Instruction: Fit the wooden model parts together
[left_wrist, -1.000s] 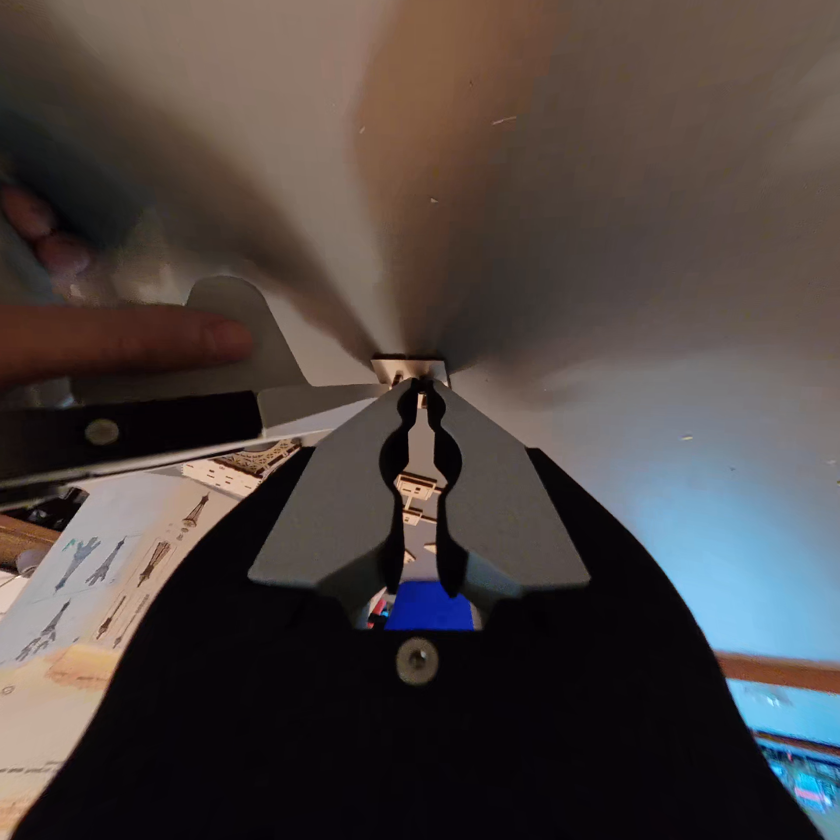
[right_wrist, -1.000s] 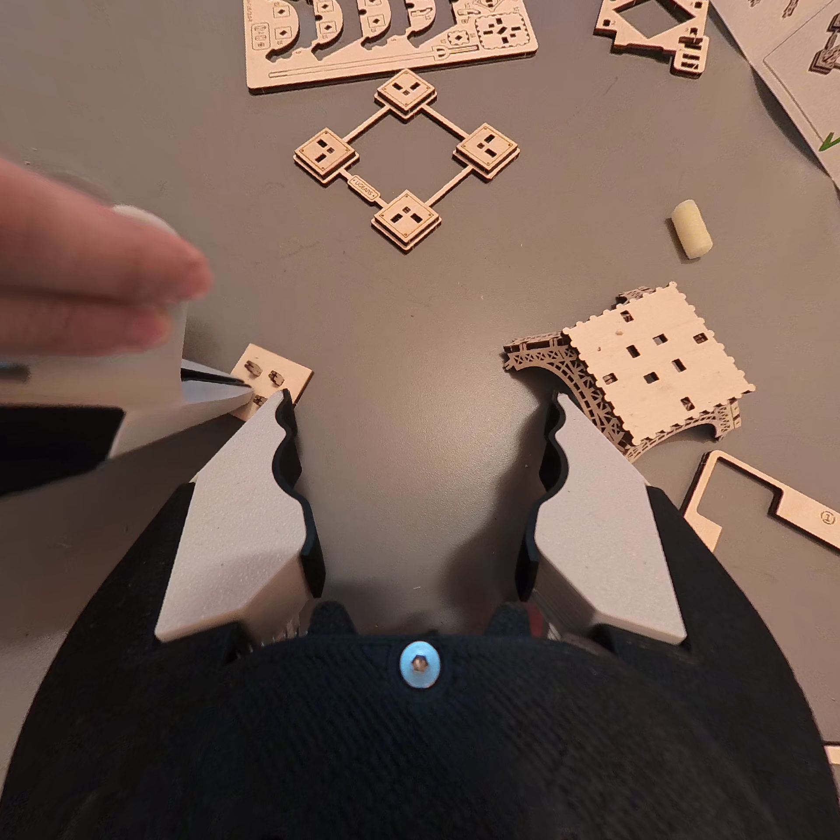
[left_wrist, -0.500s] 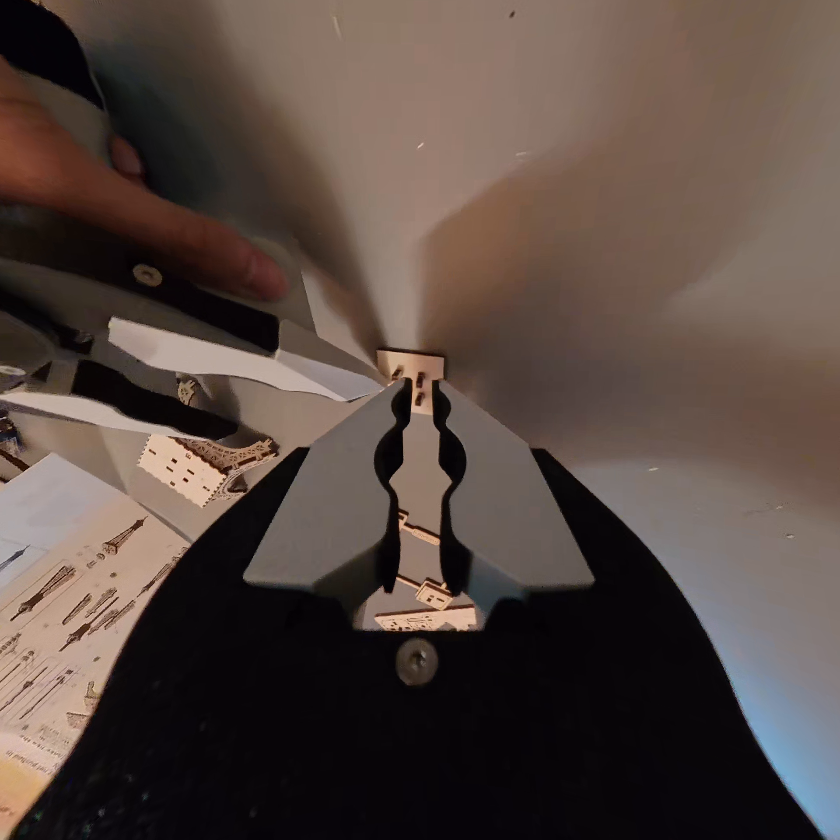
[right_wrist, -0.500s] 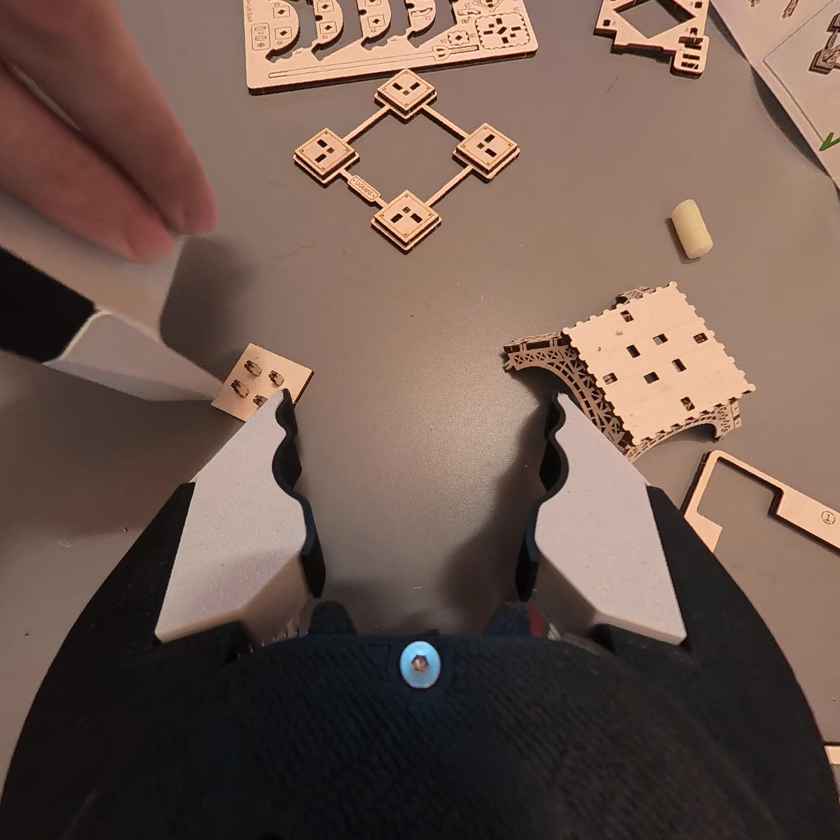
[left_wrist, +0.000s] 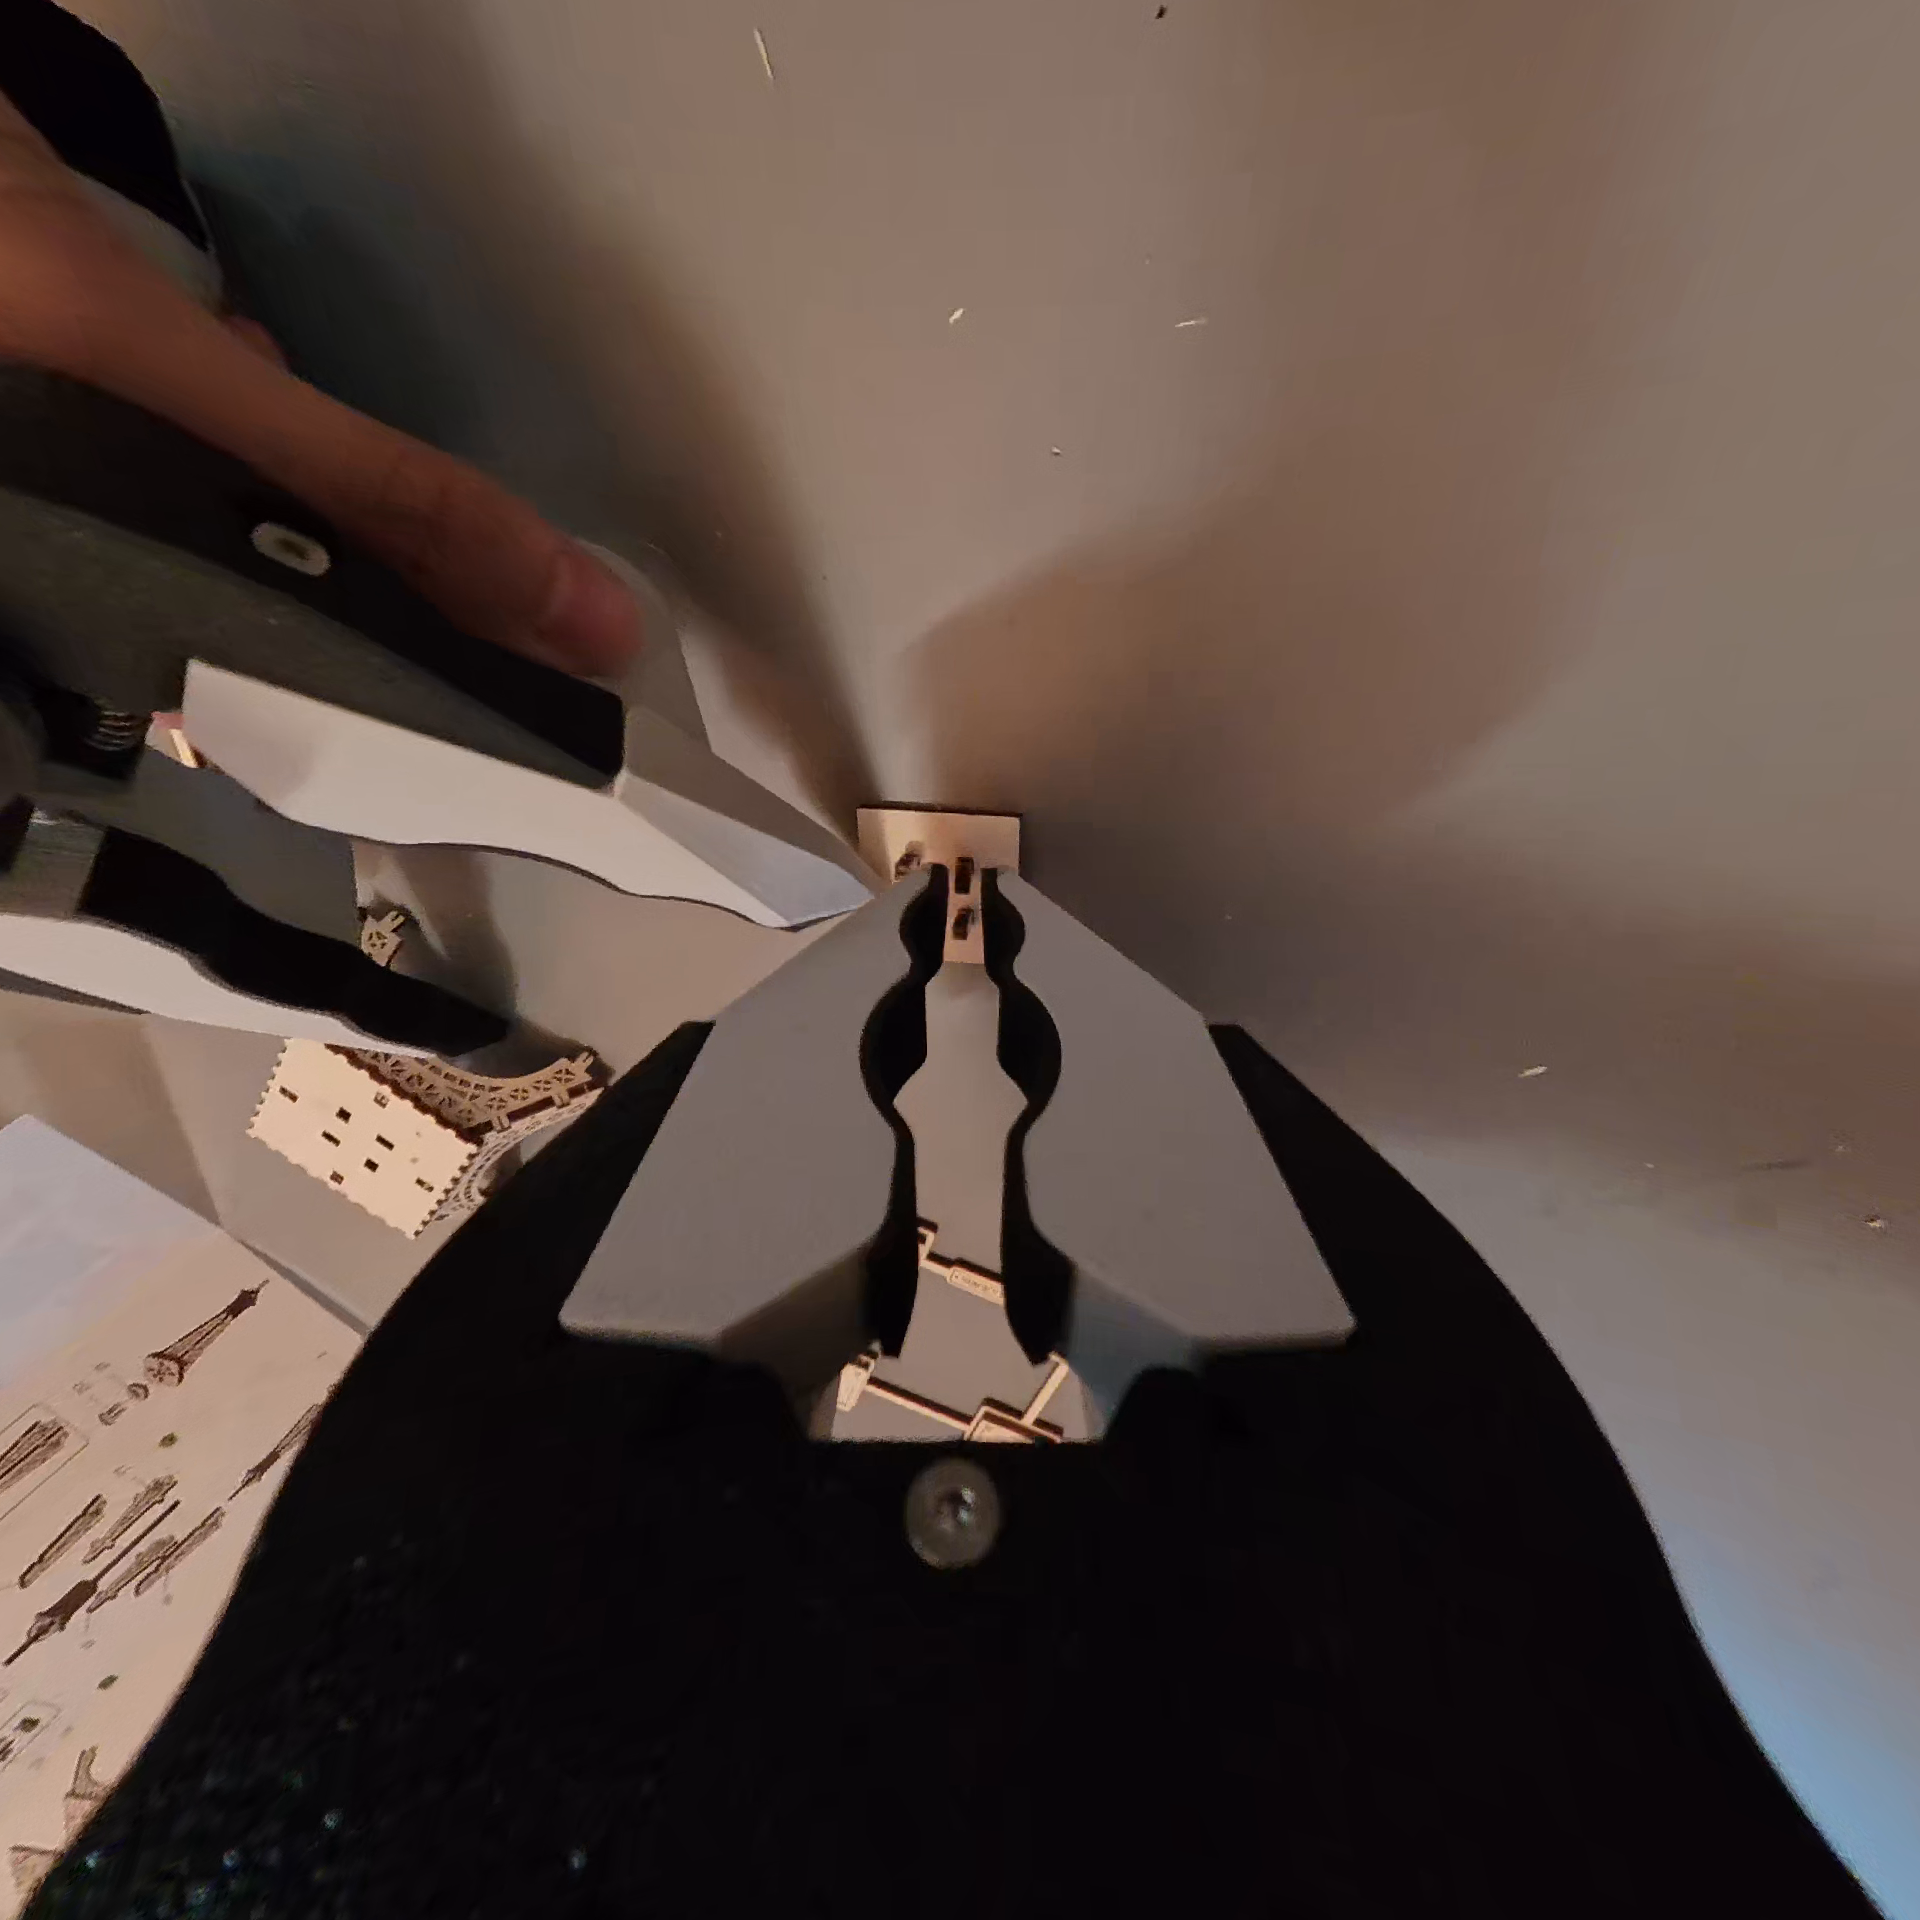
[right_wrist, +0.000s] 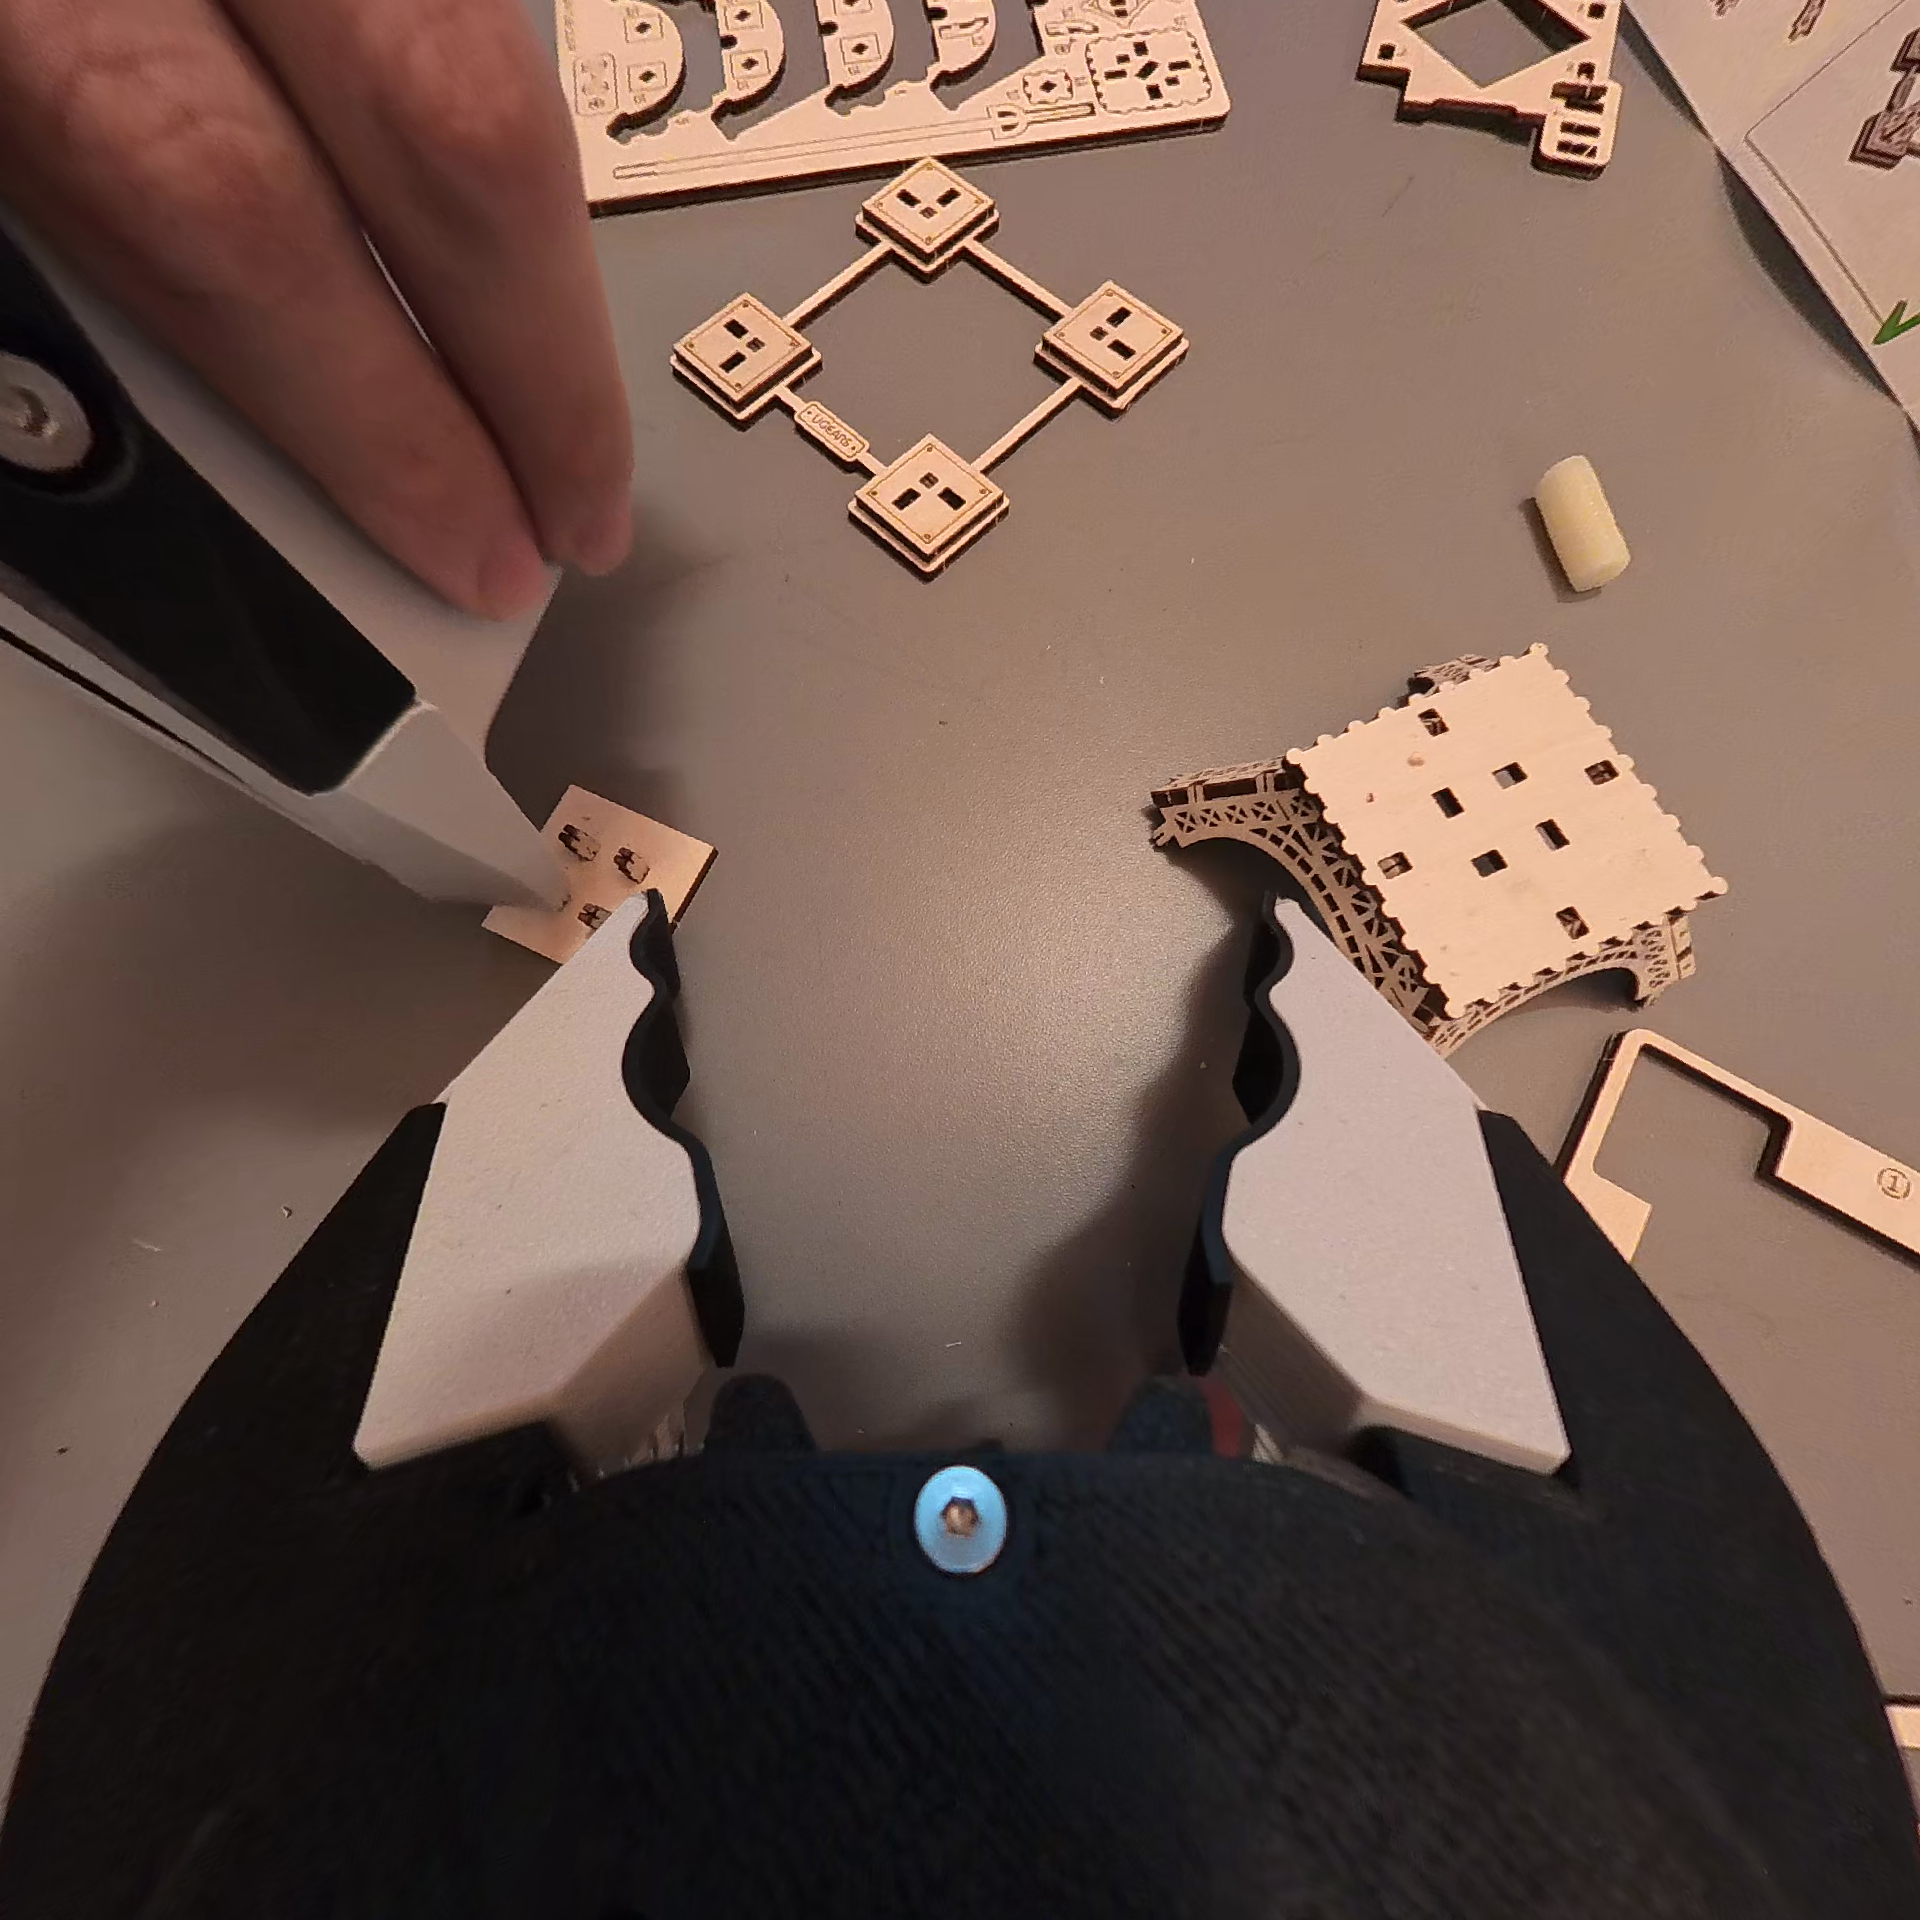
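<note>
Two grippers at small wooden square (right_wrist: 613, 868), left (left_wrist: 961, 883) nearly closed, right (right_wrist: 961, 914) wide.

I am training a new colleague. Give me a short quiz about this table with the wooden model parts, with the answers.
1. True or false: the right gripper has its jaws wide open.
2. The tip of the left gripper touches: A) the small square plate, B) the arched tower base, C) the cream cylinder?
3. Fill in: the diamond frame carries ____ square pads.
Key: 1 true; 2 A; 3 four.
</note>
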